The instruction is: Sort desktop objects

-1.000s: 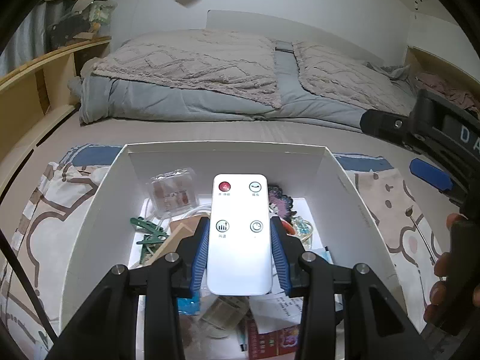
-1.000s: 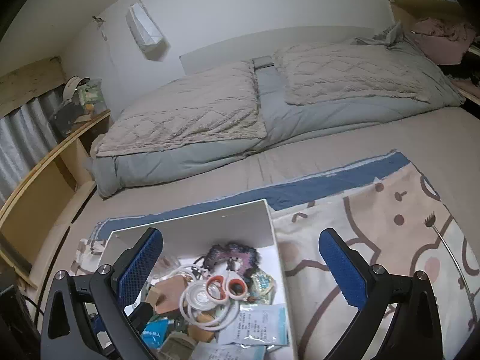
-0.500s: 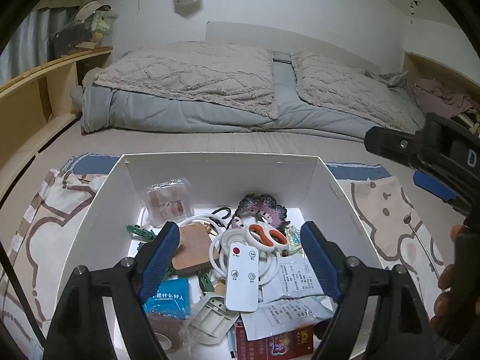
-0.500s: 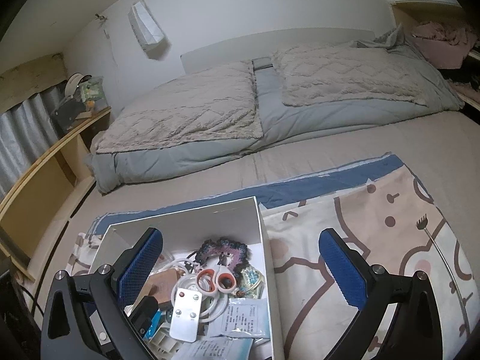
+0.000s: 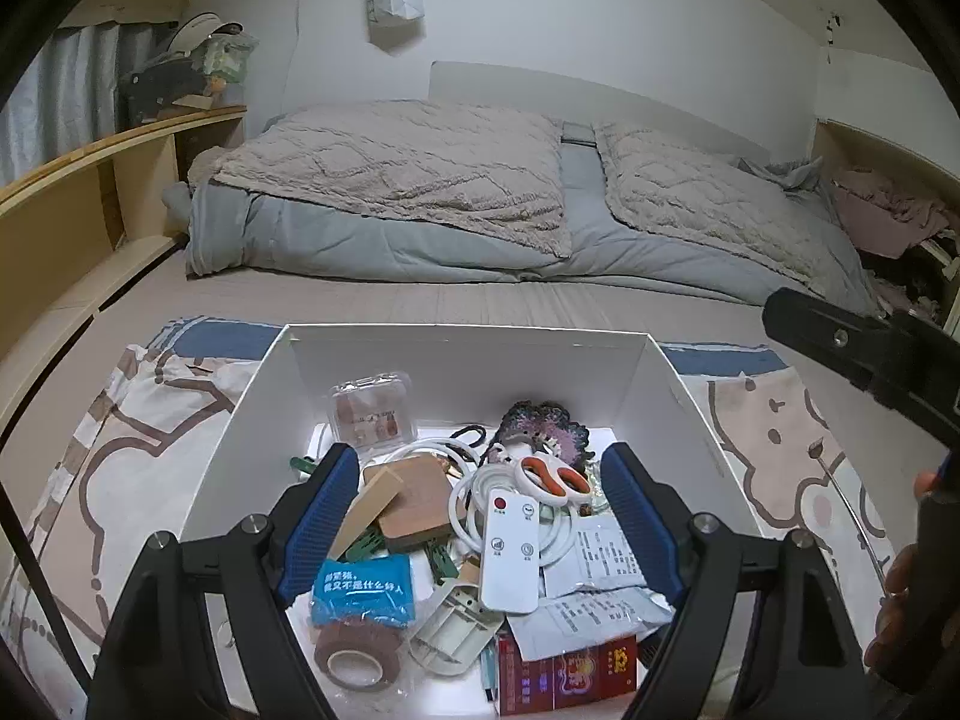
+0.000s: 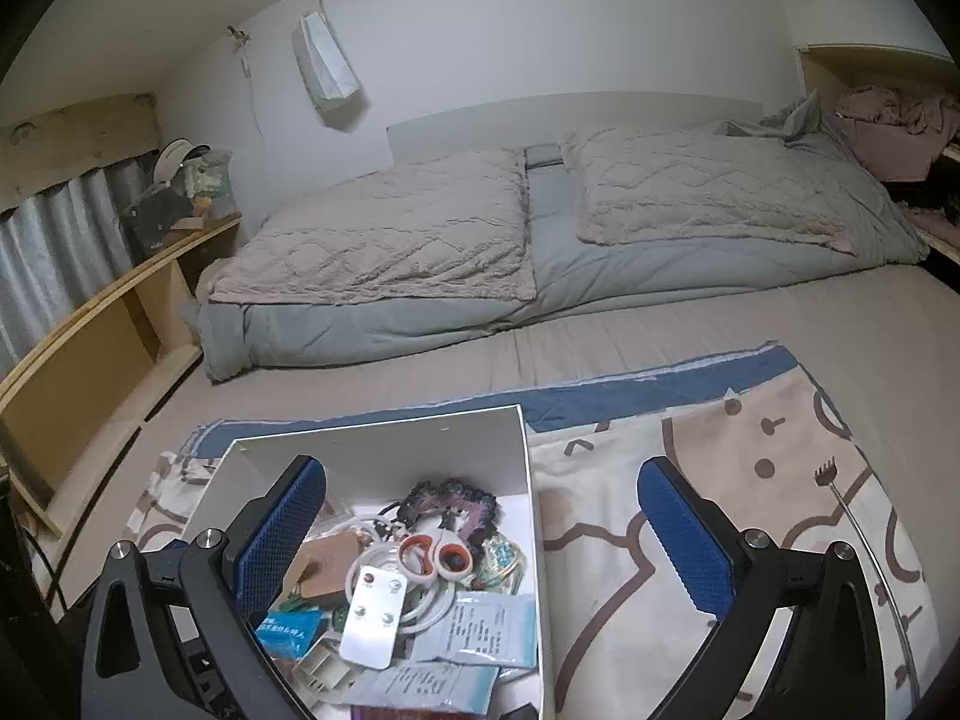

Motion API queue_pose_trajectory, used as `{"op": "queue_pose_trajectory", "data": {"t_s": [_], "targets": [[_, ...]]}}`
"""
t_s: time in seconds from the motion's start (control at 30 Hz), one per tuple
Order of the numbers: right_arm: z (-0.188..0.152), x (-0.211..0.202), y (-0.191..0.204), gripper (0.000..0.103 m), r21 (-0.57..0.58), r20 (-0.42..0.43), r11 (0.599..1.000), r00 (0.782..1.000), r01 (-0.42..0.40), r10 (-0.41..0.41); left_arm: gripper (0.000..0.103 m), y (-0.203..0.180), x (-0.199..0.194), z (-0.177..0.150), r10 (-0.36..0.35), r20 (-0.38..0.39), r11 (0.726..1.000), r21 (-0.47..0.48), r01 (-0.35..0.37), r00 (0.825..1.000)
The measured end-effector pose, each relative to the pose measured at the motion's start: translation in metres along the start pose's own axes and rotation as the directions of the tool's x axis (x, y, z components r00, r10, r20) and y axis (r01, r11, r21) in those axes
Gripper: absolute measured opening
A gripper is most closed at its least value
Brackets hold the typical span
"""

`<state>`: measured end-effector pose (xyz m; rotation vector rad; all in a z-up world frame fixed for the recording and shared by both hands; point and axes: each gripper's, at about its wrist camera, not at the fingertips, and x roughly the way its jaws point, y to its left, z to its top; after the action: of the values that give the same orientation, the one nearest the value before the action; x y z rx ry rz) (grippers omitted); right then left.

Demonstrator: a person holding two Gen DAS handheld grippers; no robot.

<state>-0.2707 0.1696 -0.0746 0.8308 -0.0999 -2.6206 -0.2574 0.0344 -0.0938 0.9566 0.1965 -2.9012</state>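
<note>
One white remote control point(image 5: 510, 546) is recorded lying face-up inside the white cardboard box point(image 5: 462, 369), on top of a coiled white cable point(image 5: 465, 516); a second ago it was clamped between the fingers of the left gripper point(image 5: 480, 516), so it has been released into the box, and this item is judged as sorted. The left gripper's blue-padded fingers are now spread wide over the box with nothing between them. The right gripper point(image 6: 480, 546) is likewise held wide and empty, one finger over the box, the other over the patterned cloth point(image 6: 750, 462). Contents of the box, as counted: one pair of orange-handled scissors point(image 5: 552, 477), one clear plastic case point(image 5: 372, 411), one brown wooden block point(image 5: 417, 495), one blue packet point(image 5: 363, 591), one roll of brown tape point(image 5: 357, 657), one red carton point(image 5: 567, 675), one dark frilled ornament point(image 5: 543, 426), two printed paper sachets point(image 5: 594, 558) at least, and some green clips, number not clear. The box rests on the patterned cloth, spread on the bed point(image 5: 480, 300). No loose object is seen on the visible cloth outside the box; whether anything is left to sort cannot be told.
</note>
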Motion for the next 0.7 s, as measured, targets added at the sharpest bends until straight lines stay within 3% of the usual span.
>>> {"op": "queue_pose_trajectory", "data": {"t_s": [0.27,0.7], "targets": [[-0.005,-0.016,0.006,0.103,-0.046,0.000,0.999,1.000,0.027,-0.027,0.103,0.000,-0.028,0.004,-0.012,0.042,1.000,0.014,0.011,0.999],[-0.005,-0.058,0.020,0.103,-0.109,0.020,0.991,0.997,0.075,-0.073,0.103,0.015,-0.080,0.017,0.021,0.070,1.000,-0.002,-0.021,0.997]]}}
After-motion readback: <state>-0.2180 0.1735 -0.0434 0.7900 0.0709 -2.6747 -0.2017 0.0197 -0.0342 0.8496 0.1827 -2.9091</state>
